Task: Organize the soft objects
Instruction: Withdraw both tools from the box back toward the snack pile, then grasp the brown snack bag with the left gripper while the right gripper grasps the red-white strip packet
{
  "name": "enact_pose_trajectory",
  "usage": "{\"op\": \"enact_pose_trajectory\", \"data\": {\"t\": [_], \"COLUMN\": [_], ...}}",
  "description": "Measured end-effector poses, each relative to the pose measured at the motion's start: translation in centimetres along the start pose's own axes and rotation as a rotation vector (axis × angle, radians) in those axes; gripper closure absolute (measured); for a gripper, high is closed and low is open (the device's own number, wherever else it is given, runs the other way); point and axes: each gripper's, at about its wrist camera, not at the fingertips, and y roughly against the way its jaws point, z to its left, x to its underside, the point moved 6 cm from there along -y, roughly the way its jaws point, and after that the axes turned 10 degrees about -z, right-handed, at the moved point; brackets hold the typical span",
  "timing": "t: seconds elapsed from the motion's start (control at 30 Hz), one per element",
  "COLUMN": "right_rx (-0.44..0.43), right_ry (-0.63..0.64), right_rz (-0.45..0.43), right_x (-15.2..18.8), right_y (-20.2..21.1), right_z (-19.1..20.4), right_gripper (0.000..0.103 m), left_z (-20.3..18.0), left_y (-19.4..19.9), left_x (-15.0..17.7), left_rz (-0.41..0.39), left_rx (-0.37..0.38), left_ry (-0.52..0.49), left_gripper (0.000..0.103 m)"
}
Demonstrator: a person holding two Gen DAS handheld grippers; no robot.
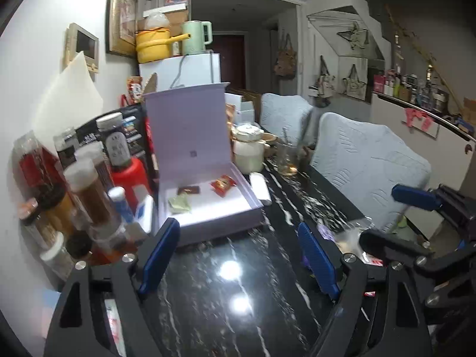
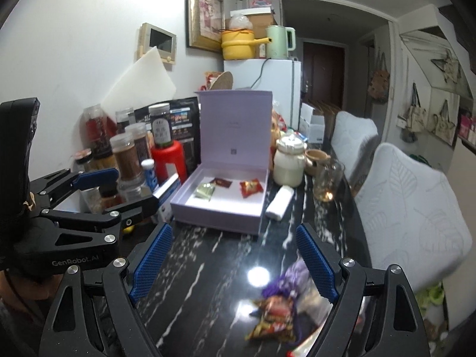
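Left wrist view: left tool (image 1: 238, 255) jaws wide apart, nothing between them, only bare black marbled surface (image 1: 214, 312) underneath. Lavender box (image 1: 208, 205) sits ahead with lid upright; inside are a green packet (image 1: 179, 203), a dark packet (image 1: 188, 190) and a red packet (image 1: 223, 183), well apart from each other. Right tool (image 1: 348, 208) shows at the right edge, also spread and empty, with blurred clear and purple wrappers (image 1: 342, 235) beside its near finger. Jar cluster (image 1: 89, 184) crowds the left side of the box; white roll (image 1: 261, 188) lies just off its right wall. Right wrist view: right tool (image 2: 235, 260) wide open, holding nothing. Loose snack packets (image 2: 276, 312) lie near its right finger, one red-yellow, one purple, not gripped. These look light, crinkly and slippery, with soft fill; I'd pinch across the flat body or a sealed end seam, gently. Left tool (image 2: 131, 187) is in from the left, close to the jars. Box front wall is low, so entry from the front looks easy; the upright lid blocks the far side. Open lane runs down the middle of the surface; glass cup (image 2: 328, 181) and cream jar (image 2: 289, 160) to the right are the breakables to clear. Chairs (image 2: 416, 208) run along the right edge.
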Motion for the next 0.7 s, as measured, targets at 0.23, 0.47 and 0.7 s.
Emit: {"op": "enact_pose_trajectory", "data": {"t": [0.23, 0.47, 0.7], "right_rx": [0.041, 0.157, 0.23], "right_ry": [-0.071, -0.112, -0.156], "right_rz": [0.03, 0.036, 0.066], "right_x": [3.3, 5.7, 7.8], "right_y": [2.6, 5.7, 6.8], "right_z": [-0.7, -3.7, -7.0], "right_gripper": [0.017, 0.017, 0.017], "left_z": [-2.8, -5.9, -8.6], "left_y": [1.1, 0.6, -1.7], "left_x": [1.2, 2.5, 4.1], "left_rz": [0.001, 0.026, 0.088], "left_rx": [0.083, 0.14, 0.194], "left_ry": [0.002, -0.028, -0.034], "left_gripper": [0.021, 0.021, 0.021]}}
